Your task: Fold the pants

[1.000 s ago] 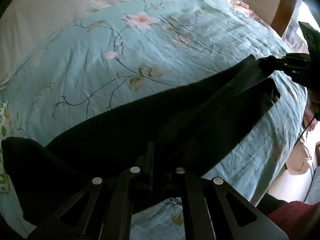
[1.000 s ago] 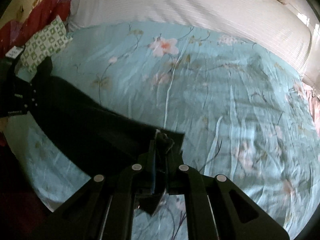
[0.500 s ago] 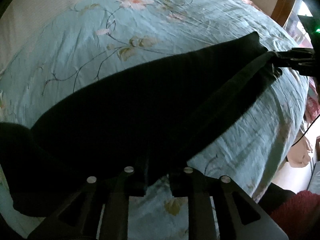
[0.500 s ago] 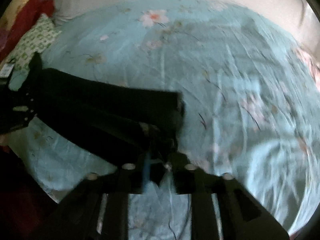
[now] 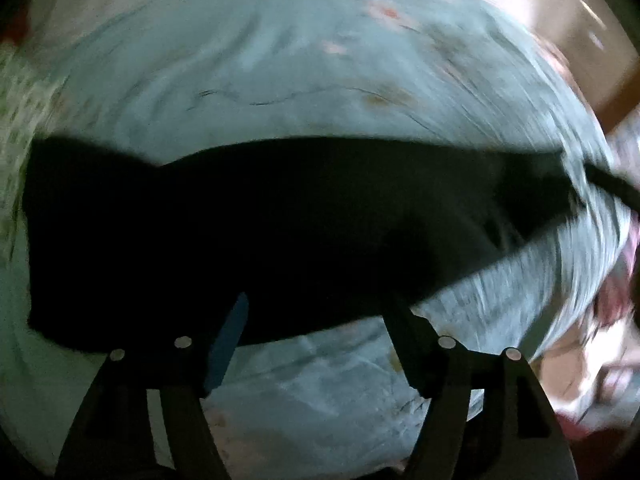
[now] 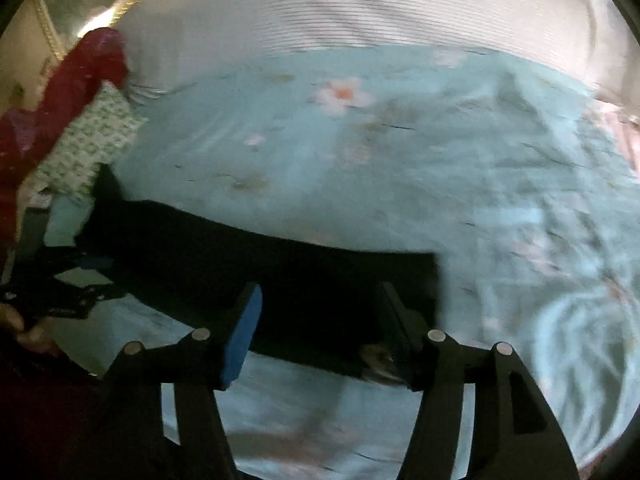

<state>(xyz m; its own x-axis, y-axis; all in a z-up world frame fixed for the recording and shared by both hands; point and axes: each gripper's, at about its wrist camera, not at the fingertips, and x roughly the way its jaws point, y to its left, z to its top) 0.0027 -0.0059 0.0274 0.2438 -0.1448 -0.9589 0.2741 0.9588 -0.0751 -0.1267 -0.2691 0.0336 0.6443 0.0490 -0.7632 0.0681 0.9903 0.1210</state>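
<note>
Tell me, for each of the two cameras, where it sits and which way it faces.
Left wrist: sits on the left gripper, looking steeply down at the black pants on the floral bedspread; its own opening jaws show.
Right wrist: sits on the right gripper, looking down across the bed toward the white striped cover; its opening jaws show.
Shared: pants, bedspread.

We see both pictures dim and strongly blurred by motion, most of all at the right side of each view. The fisheye lens bends the edges and leaves dark corners. The black pants (image 5: 280, 220) show no detail, only a flat dark shape. Daylight falls from the top onto the white striped cover (image 6: 340, 12), and the bedsheet (image 6: 400, 168) looks pale and smeared.
</note>
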